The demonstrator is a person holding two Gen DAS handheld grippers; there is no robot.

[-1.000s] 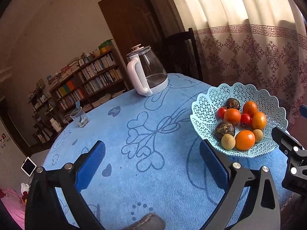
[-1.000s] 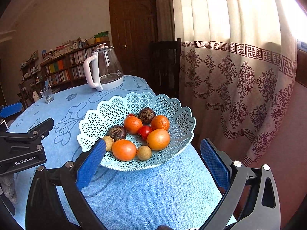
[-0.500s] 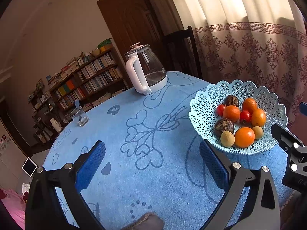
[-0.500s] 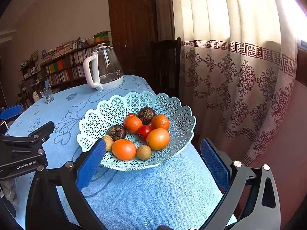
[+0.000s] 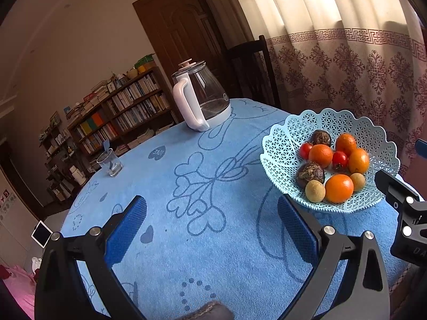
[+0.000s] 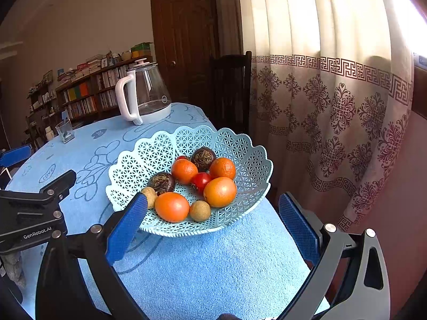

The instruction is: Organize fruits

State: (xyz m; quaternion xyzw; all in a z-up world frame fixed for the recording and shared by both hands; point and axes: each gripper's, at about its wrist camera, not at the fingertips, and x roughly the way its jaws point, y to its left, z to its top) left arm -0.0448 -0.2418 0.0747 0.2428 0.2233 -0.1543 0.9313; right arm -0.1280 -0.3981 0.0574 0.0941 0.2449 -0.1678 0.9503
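A pale blue lattice basket (image 5: 373,133) (image 6: 160,160) sits near the table's right edge, holding several oranges (image 6: 171,206), two red tomatoes (image 6: 200,180), two dark wrinkled fruits (image 6: 203,158) and two small tan fruits (image 6: 200,210). My left gripper (image 5: 210,224) is open and empty over the blue tablecloth, left of the basket. My right gripper (image 6: 212,222) is open and empty, just in front of the basket's near rim; its left fingertip (image 6: 128,226) overlaps the rim in view.
A glass kettle with a white handle (image 5: 198,101) (image 6: 145,93) stands at the table's far side. A drinking glass (image 5: 110,163) (image 6: 64,130) stands at the far left. A dark chair (image 6: 229,88), curtain and bookshelf lie beyond the table edge.
The left gripper has drifted slightly, so the basket sits a little higher in its view. The right gripper is almost still. Both stay open.
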